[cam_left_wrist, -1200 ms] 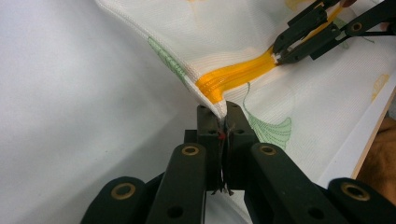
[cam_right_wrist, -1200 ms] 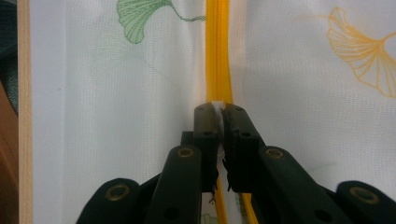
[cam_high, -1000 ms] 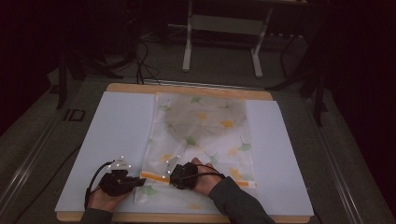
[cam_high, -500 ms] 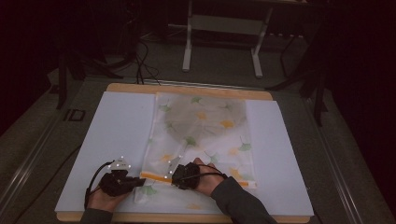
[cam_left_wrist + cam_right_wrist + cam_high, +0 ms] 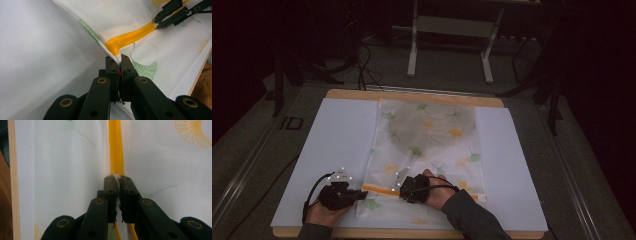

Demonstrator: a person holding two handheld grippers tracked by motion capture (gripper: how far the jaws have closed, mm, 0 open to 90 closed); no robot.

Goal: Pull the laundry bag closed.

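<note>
- A flat white mesh laundry bag printed with green and yellow ginkgo leaves (image 5: 432,145) lies on the white sheet covering the wooden table (image 5: 332,135); something greyish shows through the mesh at its far end.
- The left gripper (image 5: 119,71) is clenched on the bag's corner, at the end of the orange zipper (image 5: 130,37).
- The right gripper (image 5: 117,183) pinches the small white zipper pull (image 5: 116,175).

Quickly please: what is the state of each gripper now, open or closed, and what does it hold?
Left gripper: closed, pinching the mesh bag at its corner.
Right gripper: closed on the white zipper pull.
</note>
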